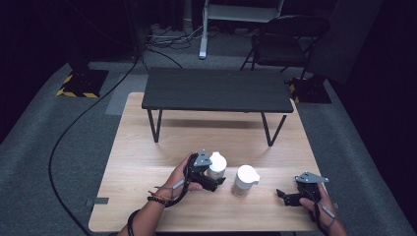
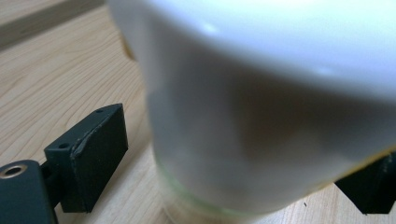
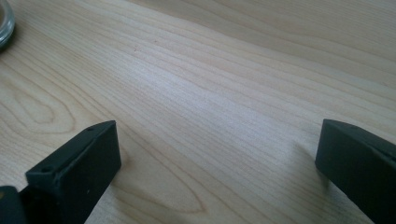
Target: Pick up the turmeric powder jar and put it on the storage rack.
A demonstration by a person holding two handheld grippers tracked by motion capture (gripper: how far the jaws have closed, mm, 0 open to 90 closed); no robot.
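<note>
We have the white-lidded jar [image 2: 261,116] between our left gripper's [image 1: 212,178] unclosed jaws, not yet grasped; right gripper [image 3: 215,172] waits open.

one camera looks down from above on the wooden table [image 1: 147,196]; two others sit very close to this table, near a white jar [image 2: 261,116].
</note>
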